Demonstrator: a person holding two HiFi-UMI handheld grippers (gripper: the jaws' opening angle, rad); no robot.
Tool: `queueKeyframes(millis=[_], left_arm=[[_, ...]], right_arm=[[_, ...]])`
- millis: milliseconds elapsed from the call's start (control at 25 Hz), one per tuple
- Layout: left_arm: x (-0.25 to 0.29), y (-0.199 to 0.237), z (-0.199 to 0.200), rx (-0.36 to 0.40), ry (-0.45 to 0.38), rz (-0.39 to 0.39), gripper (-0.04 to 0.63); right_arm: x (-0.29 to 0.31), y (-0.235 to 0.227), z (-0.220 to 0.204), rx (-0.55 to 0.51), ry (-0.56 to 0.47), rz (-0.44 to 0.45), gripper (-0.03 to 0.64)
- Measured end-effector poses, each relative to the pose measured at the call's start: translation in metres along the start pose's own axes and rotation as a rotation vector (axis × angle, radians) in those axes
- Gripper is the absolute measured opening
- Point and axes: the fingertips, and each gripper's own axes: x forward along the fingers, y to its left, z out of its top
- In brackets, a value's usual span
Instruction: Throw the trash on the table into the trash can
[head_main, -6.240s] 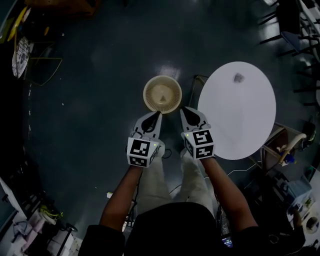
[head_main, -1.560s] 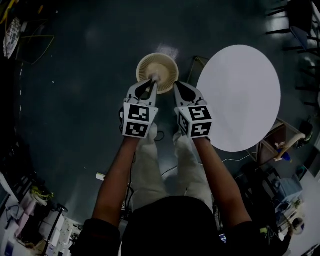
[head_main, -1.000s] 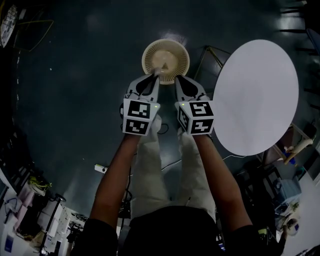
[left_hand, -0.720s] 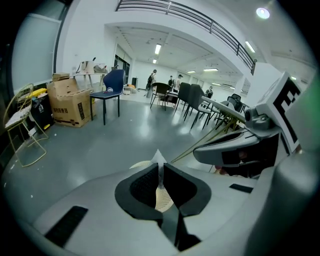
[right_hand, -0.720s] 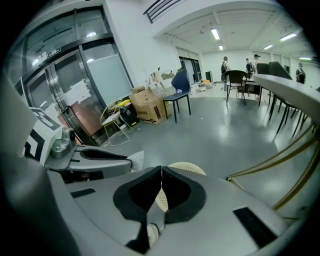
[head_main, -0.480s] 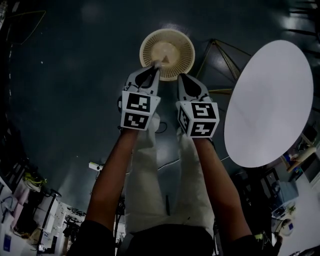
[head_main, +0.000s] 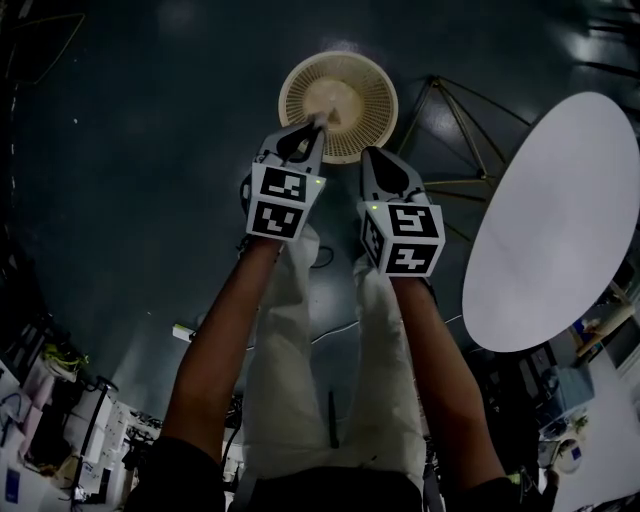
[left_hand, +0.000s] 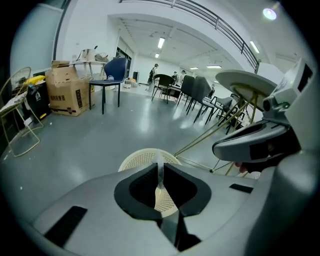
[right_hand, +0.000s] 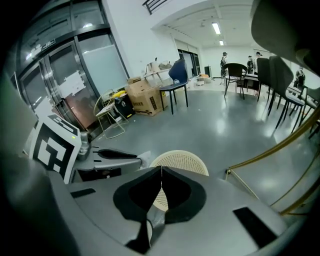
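Note:
A cream mesh trash can (head_main: 338, 92) stands on the dark floor. Over its near rim my left gripper (head_main: 319, 124) is shut on a thin pale scrap of trash (left_hand: 160, 174). The scrap stands upright between the pads, with the trash can (left_hand: 144, 160) right behind it. My right gripper (head_main: 372, 156) is beside the can's near right edge, shut with nothing in it. In the right gripper view its jaws (right_hand: 161, 183) meet in a line before the trash can (right_hand: 181, 161). The left gripper (right_hand: 116, 160) shows at that view's left with the scrap's pale corner (right_hand: 145, 158). The round white table (head_main: 562, 222) is bare.
The table's gold legs (head_main: 452, 108) splay out just right of the can. Cardboard boxes (left_hand: 66, 92), a blue chair (left_hand: 113, 72) and a wire rack (left_hand: 19, 116) stand farther off at the left. Dark chairs (left_hand: 192, 90) fill the back of the room.
Both grippers have moved forward to the trash can, the left one now over its near rim with the scrap. The table has slid to the right of the view.

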Motion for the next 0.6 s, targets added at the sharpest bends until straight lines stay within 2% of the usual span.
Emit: queueKeyframes(millis=[240, 440, 600], left_arm=[[0.020, 0.010, -0.012, -0.052, -0.009, -0.017, 0.046], [0.023, 0.010, -0.014, -0.079, -0.024, -0.022, 0.124], [0.013, 0.009, -0.011, -0.077, -0.018, -0.028, 0.124]], right_arm=[[0.010, -0.001, -0.009, 0.025, -0.012, 0.001, 0.020], [0.011, -0.005, -0.018, 0.038, -0.003, -0.006, 0.020], [0.004, -0.003, -0.017, 0.040, 0.002, -0.012, 0.020]])
